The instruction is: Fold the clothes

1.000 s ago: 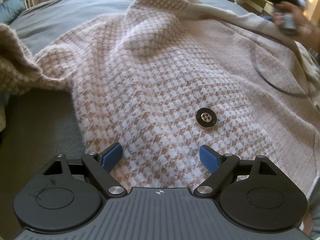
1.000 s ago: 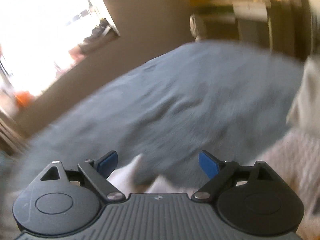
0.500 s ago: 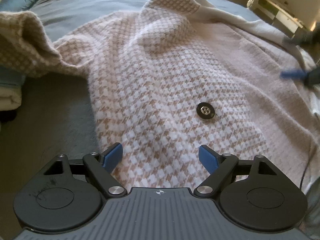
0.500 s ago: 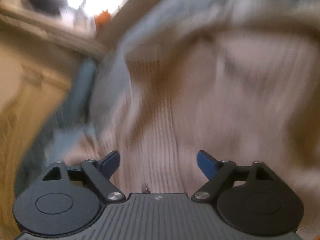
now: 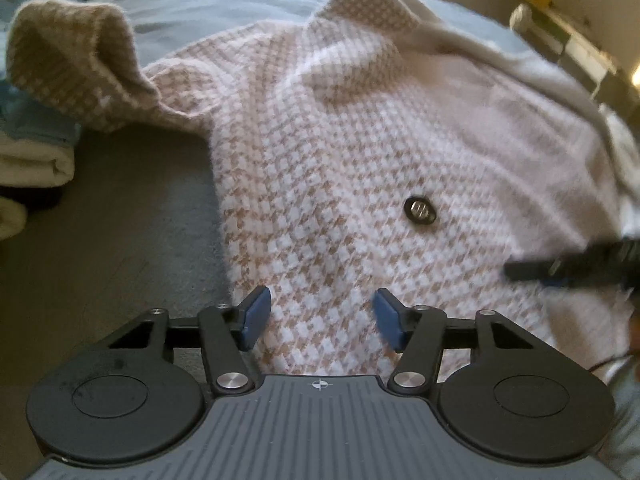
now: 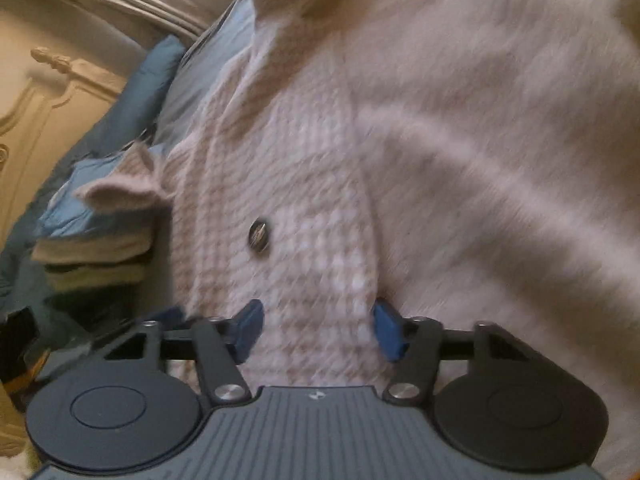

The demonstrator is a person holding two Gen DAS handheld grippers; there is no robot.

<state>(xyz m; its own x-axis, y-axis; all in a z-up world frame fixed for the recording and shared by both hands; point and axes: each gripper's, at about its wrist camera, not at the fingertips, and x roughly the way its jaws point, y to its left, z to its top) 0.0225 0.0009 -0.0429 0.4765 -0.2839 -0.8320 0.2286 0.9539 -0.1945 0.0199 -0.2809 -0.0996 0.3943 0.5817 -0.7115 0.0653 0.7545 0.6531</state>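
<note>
so the biggest thing here is the bed (image 5: 224,4) with its grey-blue cover, and pretty much everything sits on it. spread across most of the bed is the houndstooth coat (image 5: 360,128), beige and white, fuzzy knit, lying open and mostly flat. one sleeve (image 5: 76,68) is bunched up and standing at the coat's left side in the left wrist view, cuff curled over. the collar or lapel (image 5: 372,4) pokes up at the coat's far end. off the coat's left edge, just past that sleeve, there's a stack of folded clothes (image 6: 92,256), cream and dark layers with something blue on top. behind the bed in the right wrist view you can see a carved cream panel (image 6: 52,92), headboard or wardrobe, can't tell.

the left gripper (image 5: 320,320) hangs over the coat's near hem, jaws about half way apart and they've just been closing in, with coat fabric under the gap but the pads (image 5: 254,316) not pinching it as far as i can see. the right gripper (image 6: 316,328) is over the coat's front panel edge, also about half apart and just been closing, fabric between the pads (image 6: 248,328) but whether they actually bite it is too blurry to call. it shows as a dark smear (image 5: 572,268) at the coat's right side.

smallest bit: a dark metal button (image 5: 419,210) on the front panel, a little beyond both grippers.
</note>
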